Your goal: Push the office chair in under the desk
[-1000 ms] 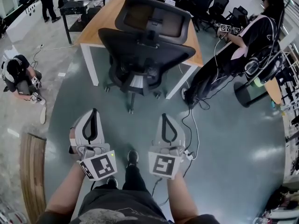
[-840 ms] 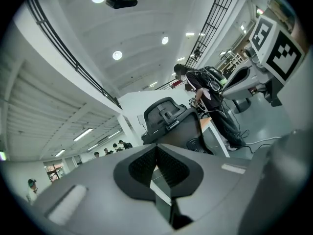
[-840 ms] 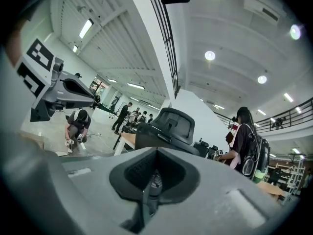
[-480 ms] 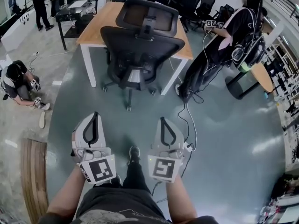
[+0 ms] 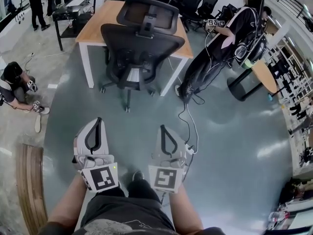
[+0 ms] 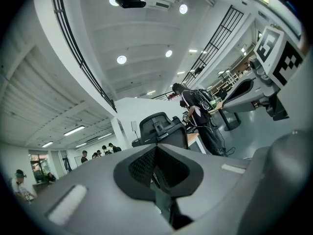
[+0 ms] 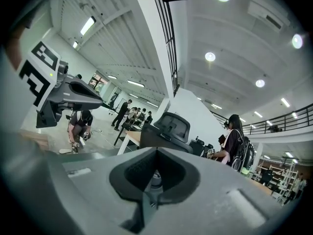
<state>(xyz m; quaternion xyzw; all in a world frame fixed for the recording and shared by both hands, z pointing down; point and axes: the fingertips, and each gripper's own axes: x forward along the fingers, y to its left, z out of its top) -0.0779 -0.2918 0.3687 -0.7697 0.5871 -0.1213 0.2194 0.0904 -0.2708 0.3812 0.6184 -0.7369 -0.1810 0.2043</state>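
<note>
The office chair stands on the near side of the desk with its back towards you. Its headrest and backrest rise in front of the desk's near edge. Its star base and castors sit on the floor, on your side of the desk's two near legs. As it lies now, the chair isn't tucked under. The seat looks to be at the desk's edge at most, and I judge that most of the push is still to be made. How far the seat reaches beneath the top is hidden by the backrest.

Your left gripper and right gripper are held low and side by side, well short of the desk and well apart from the chair, with bare floor between. Both point towards the chair. In each gripper's own view the jaws are pressed together with nothing between them, and the chair shows beyond.

No container that I can make out stands on or around the desk, so there are no contents to report.

To the right of the desk a person stands holding marker-cubed grippers of their own. A cable trails from there across the floor towards you, so mind your feet. Left of the desk, another person crouches on the floor.
</note>
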